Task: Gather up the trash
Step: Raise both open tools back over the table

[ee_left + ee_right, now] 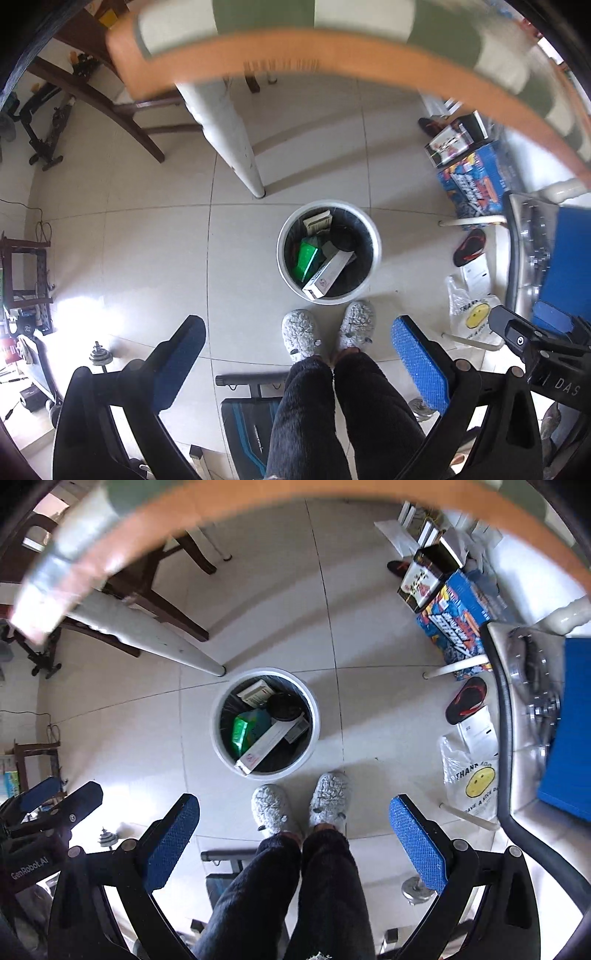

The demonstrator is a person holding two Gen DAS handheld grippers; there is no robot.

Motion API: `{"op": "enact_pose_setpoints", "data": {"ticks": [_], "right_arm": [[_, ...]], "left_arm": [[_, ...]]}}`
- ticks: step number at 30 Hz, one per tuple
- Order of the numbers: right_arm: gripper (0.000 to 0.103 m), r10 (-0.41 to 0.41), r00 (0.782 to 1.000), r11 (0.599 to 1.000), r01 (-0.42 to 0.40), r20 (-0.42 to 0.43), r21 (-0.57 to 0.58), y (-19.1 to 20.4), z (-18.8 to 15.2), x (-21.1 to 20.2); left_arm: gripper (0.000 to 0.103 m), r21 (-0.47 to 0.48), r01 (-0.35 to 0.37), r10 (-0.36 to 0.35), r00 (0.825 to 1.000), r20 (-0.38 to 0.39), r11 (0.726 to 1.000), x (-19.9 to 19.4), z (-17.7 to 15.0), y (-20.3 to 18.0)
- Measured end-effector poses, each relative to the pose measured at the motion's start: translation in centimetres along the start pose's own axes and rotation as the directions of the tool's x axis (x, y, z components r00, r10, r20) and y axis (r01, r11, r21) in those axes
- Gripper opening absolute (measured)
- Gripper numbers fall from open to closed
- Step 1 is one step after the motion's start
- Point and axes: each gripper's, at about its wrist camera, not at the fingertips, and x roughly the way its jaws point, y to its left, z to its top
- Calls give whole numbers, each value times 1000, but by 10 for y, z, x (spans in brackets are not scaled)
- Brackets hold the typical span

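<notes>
Below, left wrist view: left gripper (297,365), jaws spread wide, nothing held between the blue pads (419,360). White trash bin (375,254) stands on the tiled floor (147,251), just ahead of the person's grey slippers (299,334). Contents: long white carton (327,275) leaning on the near rim, green packet (306,256), small pale box (317,221) at the far side. White table leg (236,147) beyond the bin. Plastic bag with yellow smiley (471,314) lies at right, near a black-and-red sandal (469,246). Blurred orange-edged bench (332,61) overhead.

Right wrist view: right gripper (293,840), jaws likewise wide apart, empty. Trash bin (221,746) left of centre; same carton (267,746) and green packet (242,733), plus a dark round lid-like item (284,707). Blue printed box (458,616) at upper right. Left gripper (59,805) visible at the left edge.
</notes>
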Motion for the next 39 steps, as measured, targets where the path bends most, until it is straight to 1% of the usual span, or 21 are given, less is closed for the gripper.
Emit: {"op": "enact_pose_setpoints", "data": {"ticks": [3,6,10,12,16,17,19,20,21,23,24,26,27,28,29,30,31,33,35,37,39], "right_arm": [[103,14,1000,1000,-14,11,2,4,-4,-39],[103,39,999,999,-39,32,15,9,-5,-87],[103,74,992,995,-80,98,55,10,10,-145],[103,94,982,990,-109,164,87,6,26,-180],[103,81,963,985,-117,259,125,-8,63,-234],[103,76,959,984,-116,273,135,-13,75,-246],[103,65,952,981,-116,299,156,-26,99,-264],[103,53,951,980,-108,306,165,-33,114,-271],[103,46,950,979,-104,310,175,-40,126,-276],[103,37,946,971,-110,321,214,-62,157,-287],[103,34,946,968,-111,322,224,-71,170,-289],[103,33,941,961,-123,337,248,-96,206,-295],[103,33,940,959,-126,341,255,-108,222,-296],[103,34,938,957,-130,344,260,-121,241,-296],[103,33,939,955,-131,344,268,-131,258,-295],[103,30,941,951,-130,337,280,-141,276,-292],[103,33,946,947,-133,323,294,-157,305,-287],[103,11,949,942,-116,316,314,-182,346,-279],[103,-4,953,934,-105,304,342,-207,387,-268],[103,-3,957,926,-106,289,363,-229,418,-256],[103,-13,964,919,-93,267,382,-255,456,-240]], "left_arm": [[103,9,-18,18,999,44,1000,-42,1,0],[103,21,-30,28,993,115,999,-86,12,-2],[103,36,-72,61,971,232,997,-134,41,-8],[103,33,-78,66,956,286,996,-157,64,-10],[103,60,-87,60,930,364,994,-190,121,-25],[103,78,-108,70,920,385,991,-197,141,-34],[103,100,-136,84,909,408,986,-204,171,-49],[103,117,-147,86,904,418,982,-208,194,-62],[103,127,-153,86,902,424,980,-210,206,-70],[103,164,-171,84,896,436,972,-212,248,-97],[103,178,-175,81,895,439,968,-213,260,-106],[103,231,-188,71,897,436,955,-209,307,-138],[103,247,-199,75,897,435,948,-208,321,-149],[103,266,-218,86,897,433,939,-205,339,-164],[103,300,-229,84,900,428,926,-197,365,-185],[103,317,-237,85,901,425,918,-194,379,-196],[103,347,-250,92,906,414,904,-183,407,-216],[102,395,-257,94,917,387,882,-167,442,-243],[102,457,-266,99,929,355,849,-145,481,-275],[102,507,-271,103,937,334,818,-125,513,-300],[102,555,-268,107,946,305,788,-103,544,-322]]}}
